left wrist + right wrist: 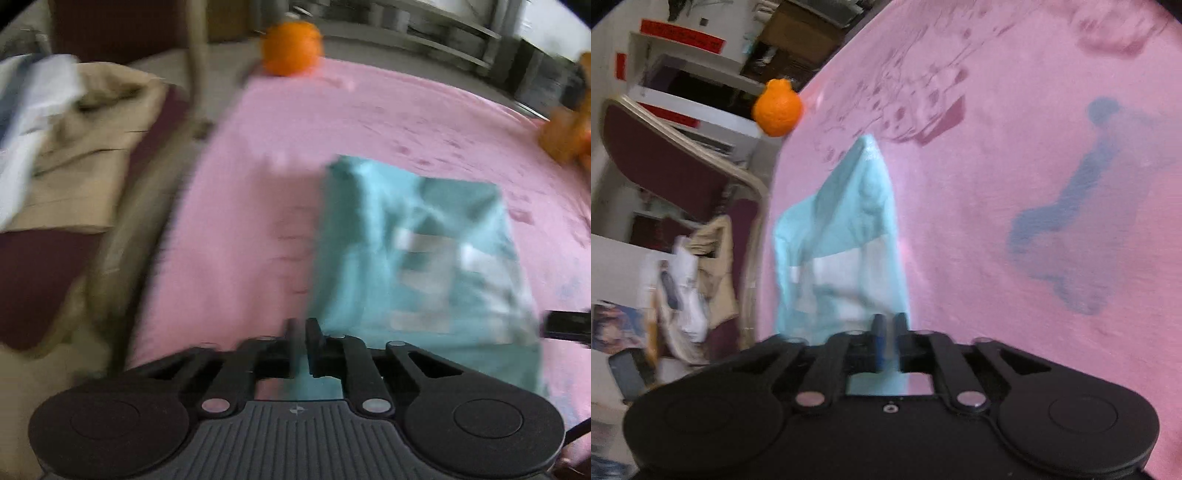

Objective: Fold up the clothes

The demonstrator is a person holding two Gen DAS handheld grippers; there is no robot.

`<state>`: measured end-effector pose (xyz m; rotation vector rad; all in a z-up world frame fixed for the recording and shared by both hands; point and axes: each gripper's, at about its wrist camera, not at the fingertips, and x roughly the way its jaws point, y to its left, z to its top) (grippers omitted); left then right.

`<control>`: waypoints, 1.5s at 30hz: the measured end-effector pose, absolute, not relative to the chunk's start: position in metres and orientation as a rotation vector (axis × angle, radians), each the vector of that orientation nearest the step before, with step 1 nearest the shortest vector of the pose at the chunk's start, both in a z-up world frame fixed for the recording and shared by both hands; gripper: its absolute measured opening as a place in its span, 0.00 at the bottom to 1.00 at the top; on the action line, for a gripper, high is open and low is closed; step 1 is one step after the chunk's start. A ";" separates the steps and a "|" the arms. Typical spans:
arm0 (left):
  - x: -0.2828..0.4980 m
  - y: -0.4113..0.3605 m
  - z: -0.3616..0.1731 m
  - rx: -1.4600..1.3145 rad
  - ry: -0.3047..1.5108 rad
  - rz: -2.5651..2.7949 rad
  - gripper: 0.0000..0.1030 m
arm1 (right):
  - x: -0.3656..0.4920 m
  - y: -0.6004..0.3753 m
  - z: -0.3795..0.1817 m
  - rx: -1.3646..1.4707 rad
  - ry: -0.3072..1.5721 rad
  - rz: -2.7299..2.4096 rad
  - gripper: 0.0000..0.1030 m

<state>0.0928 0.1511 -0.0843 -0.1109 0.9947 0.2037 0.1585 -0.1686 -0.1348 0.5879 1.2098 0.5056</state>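
A light teal garment (417, 251) with a pale print lies partly folded on the pink bedsheet (280, 155). My left gripper (301, 332) is shut on its near left edge. My right gripper (888, 328) is shut on another edge of the same garment (849, 229), which hangs up off the sheet (1015, 166) in that view. The tip of my right gripper shows at the right edge of the left wrist view (569, 326). Both views are motion-blurred.
An orange plush ball (291, 48) sits at the bed's far edge; it also shows in the right wrist view (777, 110). A maroon chair (672, 162) piled with beige and white clothes (74, 147) stands left of the bed. An orange toy (565, 129) lies at the far right.
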 end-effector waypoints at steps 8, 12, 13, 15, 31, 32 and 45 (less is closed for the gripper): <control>0.093 0.107 -0.077 -0.138 0.858 -0.085 0.14 | 0.136 -0.153 -0.120 0.677 1.146 0.669 0.21; 0.104 0.095 -0.096 -0.088 0.968 -0.104 0.14 | 0.149 -0.134 -0.139 0.732 1.158 0.713 0.21; 0.100 0.093 -0.100 -0.052 0.998 -0.102 0.15 | 0.150 -0.133 -0.146 0.735 1.196 0.708 0.21; 0.084 0.088 -0.099 0.042 1.022 -0.099 0.15 | 0.150 -0.134 -0.158 0.735 1.285 0.692 0.09; 0.042 0.080 -0.080 -0.020 0.901 -0.150 0.14 | 0.110 -0.149 -0.107 0.566 1.149 0.723 0.16; 0.042 0.075 -0.085 0.020 0.922 -0.153 0.14 | 0.112 -0.141 -0.110 0.552 1.147 0.731 0.16; 0.011 0.099 -0.059 -0.074 0.931 -0.199 0.19 | 0.078 -0.145 -0.094 0.380 1.200 0.760 0.23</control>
